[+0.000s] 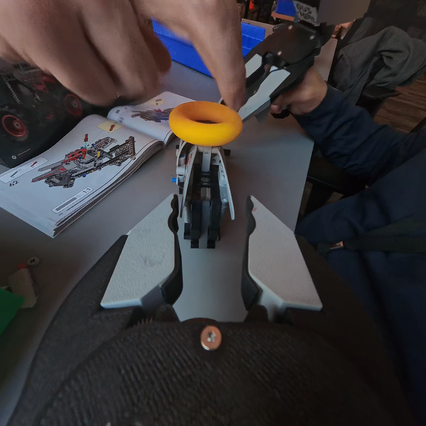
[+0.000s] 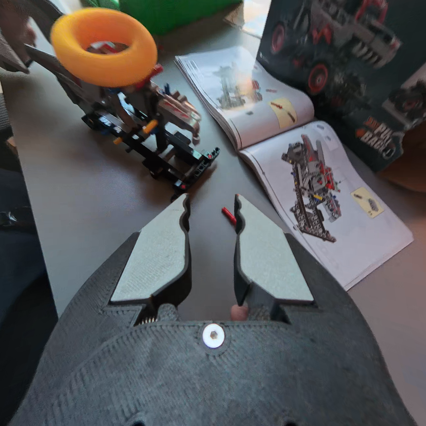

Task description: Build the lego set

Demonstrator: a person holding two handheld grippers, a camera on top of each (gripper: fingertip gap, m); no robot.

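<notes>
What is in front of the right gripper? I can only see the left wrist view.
Observer: A small red Lego pin lies on the grey table, between the right gripper's open fingers.
Operator: Is it squeezing the pin?
Observer: No. The pin lies flat on the table, partly hidden behind one finger.
Operator: Does the Lego model look different from there?
Observer: Yes. Two orange pegs stick out of the Lego model on this side.
</notes>
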